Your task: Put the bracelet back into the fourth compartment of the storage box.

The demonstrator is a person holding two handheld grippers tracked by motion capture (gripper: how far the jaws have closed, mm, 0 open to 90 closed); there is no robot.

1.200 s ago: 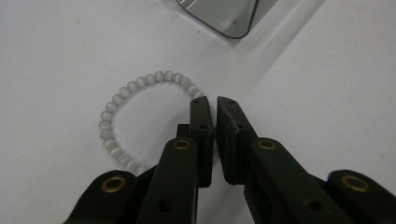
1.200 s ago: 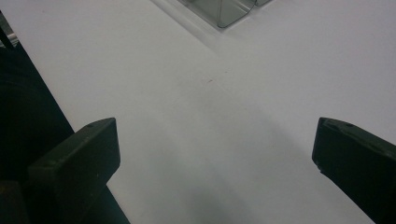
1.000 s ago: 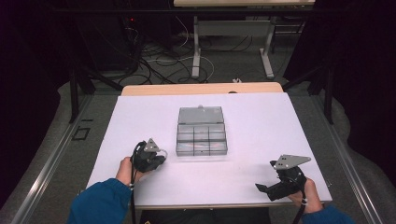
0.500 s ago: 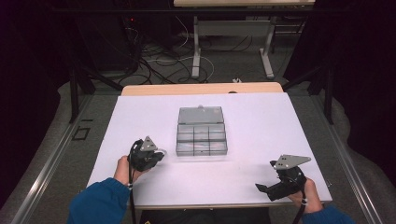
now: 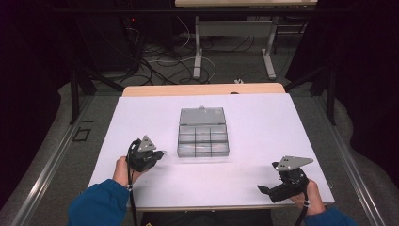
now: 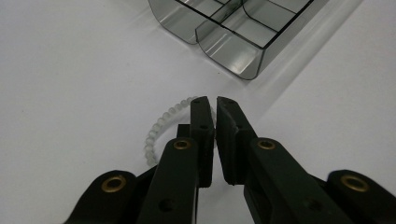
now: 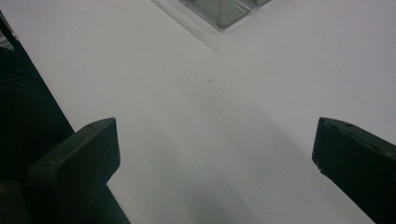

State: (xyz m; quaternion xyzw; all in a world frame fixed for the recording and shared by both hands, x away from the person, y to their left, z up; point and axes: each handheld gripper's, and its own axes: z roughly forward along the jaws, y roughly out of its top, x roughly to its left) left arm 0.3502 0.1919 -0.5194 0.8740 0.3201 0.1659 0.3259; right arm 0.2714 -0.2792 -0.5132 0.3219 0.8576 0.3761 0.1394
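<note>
A loop of pale beads (image 6: 164,122) is seen on the white worktop (image 5: 263,127) in the left gripper view, but much of it is hidden behind the jaws of the left hand-held gripper (image 6: 214,103) — whether any bead is actually pinched can't be told. Those jaws are drawn nearly together, with just a thin slit left between the pads. The beads are too small to be made out in the high view.

The clear compartment box (image 5: 203,133) is placed near the middle of the worktop, its lid (image 5: 203,116) folded back toward 12 o'clock. In the left gripper view only one corner of it (image 6: 233,32) is caught, cut off by the top edge, at roughly 1 o'clock from the jaw tips. What's in the compartments can't be read; they look see-through and bare from above.

The left hand-held gripper (image 5: 145,156) is held just off the box's near left corner, at about 8 o'clock from it. The right hand-held gripper (image 5: 282,187) is kept well apart, down at 5 o'clock near the worktop's front edge, jaws spread wide — in its own view the two pads (image 7: 77,154) sit at opposite edges with bare white surface between. Blue sleeves (image 5: 101,205) are cropped by the bottom edge.

The room is dark: cables (image 5: 160,56) are tangled on the floor and a second table's legs (image 5: 199,47) are seen at 12 o'clock.
</note>
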